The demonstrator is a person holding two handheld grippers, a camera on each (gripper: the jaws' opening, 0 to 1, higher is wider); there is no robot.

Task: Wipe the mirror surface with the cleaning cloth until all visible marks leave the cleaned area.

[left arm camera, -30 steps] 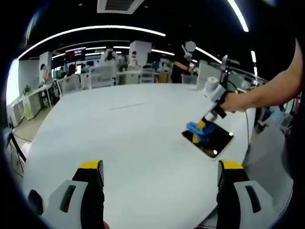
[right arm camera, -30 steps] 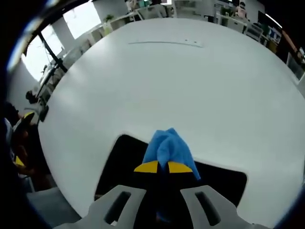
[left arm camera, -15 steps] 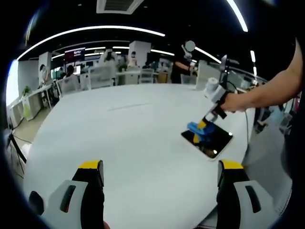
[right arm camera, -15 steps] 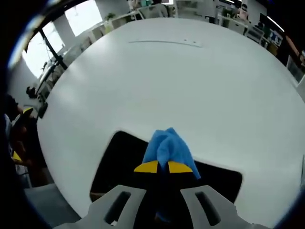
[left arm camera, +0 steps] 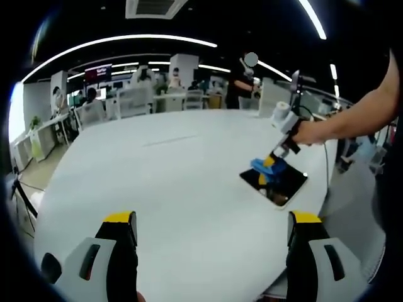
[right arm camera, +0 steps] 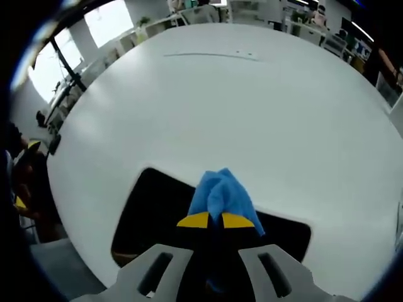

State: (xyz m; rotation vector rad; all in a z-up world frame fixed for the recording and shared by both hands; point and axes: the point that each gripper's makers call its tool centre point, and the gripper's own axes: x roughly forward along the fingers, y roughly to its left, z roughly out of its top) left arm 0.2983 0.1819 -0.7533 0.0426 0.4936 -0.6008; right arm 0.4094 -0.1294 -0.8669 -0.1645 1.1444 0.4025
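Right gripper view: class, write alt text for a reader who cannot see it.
The right gripper holds a bunched blue cloth in its yellow-tipped jaws over a dark rectangular mirror. The mirror lies flat near the edge of a large white table.

Since a second ago, the right gripper (left arm camera: 272, 165), clamped on the bunched blue cleaning cloth (right arm camera: 220, 192), has slid a little farther across the dark rectangular mirror (right arm camera: 151, 211) lying on the round white table (right arm camera: 220, 113). In the right gripper view, more dark glass now shows left of the cloth.
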